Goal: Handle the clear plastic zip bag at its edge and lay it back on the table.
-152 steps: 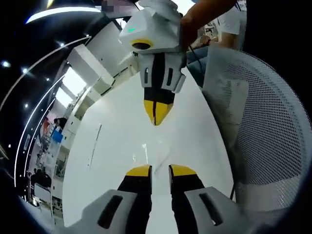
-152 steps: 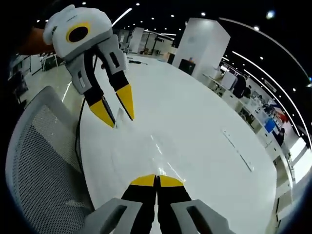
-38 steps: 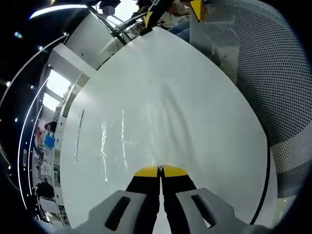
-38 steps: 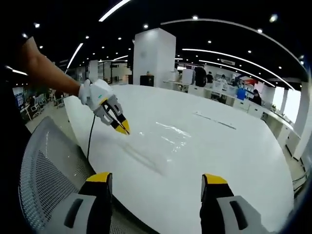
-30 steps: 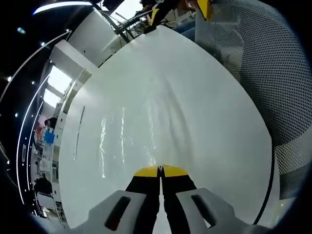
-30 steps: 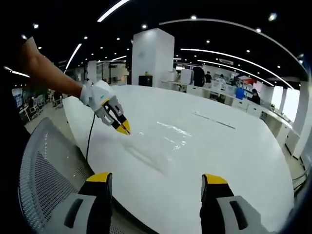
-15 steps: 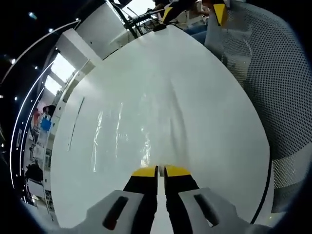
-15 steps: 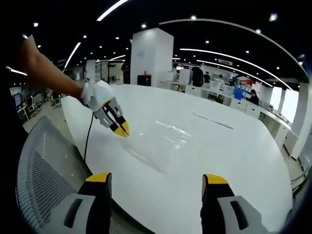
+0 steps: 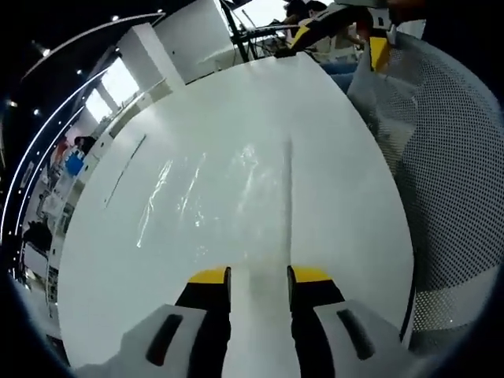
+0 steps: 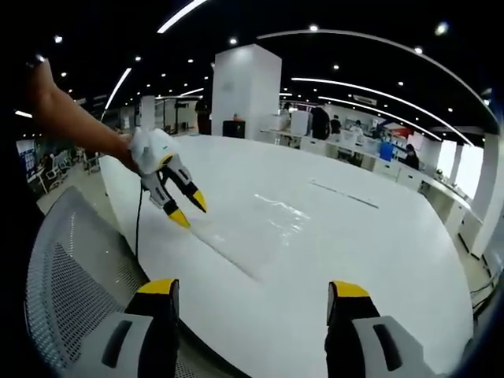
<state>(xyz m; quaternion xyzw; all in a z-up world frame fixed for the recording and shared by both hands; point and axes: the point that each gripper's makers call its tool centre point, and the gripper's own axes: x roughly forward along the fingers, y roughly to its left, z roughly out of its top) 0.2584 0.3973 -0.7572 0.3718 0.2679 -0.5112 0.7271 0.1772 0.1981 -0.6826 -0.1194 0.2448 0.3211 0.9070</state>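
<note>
Clear plastic zip bag point(image 9: 206, 183) flat on white table point(image 9: 346, 197), frame centre; left gripper point(image 9: 258, 276) and right gripper point(image 10: 253, 293) both spread, holding nothing; task apparently complete.

an open-plan office: long white table point(image 10: 339, 236), mesh chair point(image 10: 71, 291), desk rows point(image 10: 394, 161), strip ceiling lights point(image 10: 185, 14).

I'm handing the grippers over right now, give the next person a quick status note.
Left gripper: fingers open, just above the table, holding nothing.
Right gripper: open wide, back near the table's edge by the mesh chair.
Clear zip bag: lying flat on the table, free of both grippers.
Done: bag laid back down.
Left: probably only pulling both grippers away.
</note>
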